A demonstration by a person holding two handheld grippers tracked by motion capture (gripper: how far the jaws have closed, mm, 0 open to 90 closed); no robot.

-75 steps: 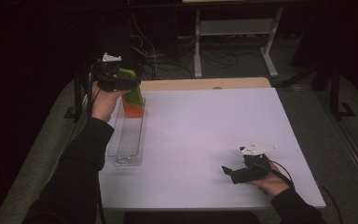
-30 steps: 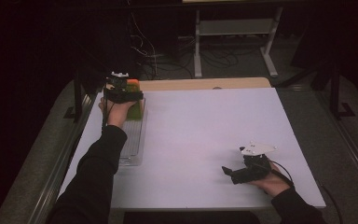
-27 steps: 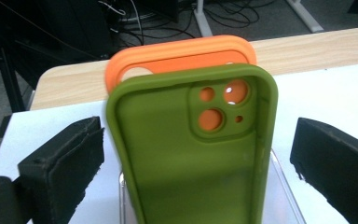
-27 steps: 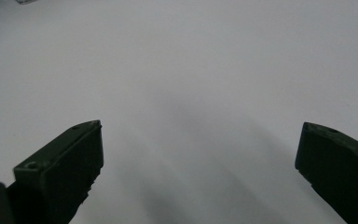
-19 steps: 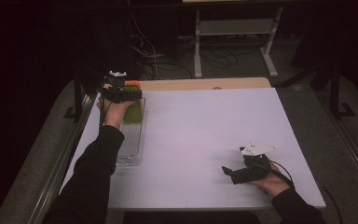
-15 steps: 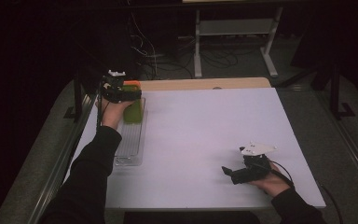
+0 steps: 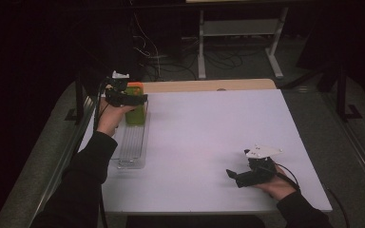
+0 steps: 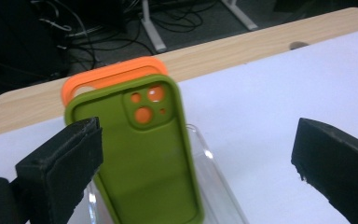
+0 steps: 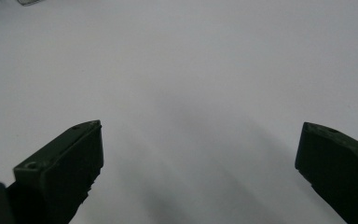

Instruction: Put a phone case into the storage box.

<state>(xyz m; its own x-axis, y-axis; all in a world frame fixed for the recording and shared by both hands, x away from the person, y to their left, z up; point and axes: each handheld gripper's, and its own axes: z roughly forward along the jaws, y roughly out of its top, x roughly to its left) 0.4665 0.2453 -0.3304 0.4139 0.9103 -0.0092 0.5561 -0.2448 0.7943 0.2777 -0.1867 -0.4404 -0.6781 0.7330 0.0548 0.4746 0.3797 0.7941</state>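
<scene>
My left gripper (image 8: 196, 154) has its jaws spread wide, with nothing pressed between the pads; they have just been opening, and the green phone case (image 8: 144, 154) stands free in the gap, closer to the left-hand jaw than to the other. In the left gripper view the case lies dead ahead at twelve o'clock, leaning on its end in the far end of the clear tray (image 8: 214, 186), with its camera cut-outs uppermost. Its long axis runs up and away from me, tilted a little toward eleven o'clock. Just behind it, touching or nearly so, an orange phone case (image 8: 112, 77) stands the same way, its top edge showing above the green one.

From the high view, my left gripper (image 7: 140, 99) sits at the far left of the white table (image 7: 218, 133), roughly ten o'clock from the table's middle, right over the green phone case (image 7: 136, 113) and the far end of the clear tray (image 7: 130, 147). My right gripper (image 7: 229, 175) rests at about five o'clock, well apart from the tray, jaws parted over bare tabletop (image 9: 191, 70) and holding nothing.

So the left hand is plainly the nearer one. I judge that any next move on the cases belongs to it, along the cases' upright length.
</scene>
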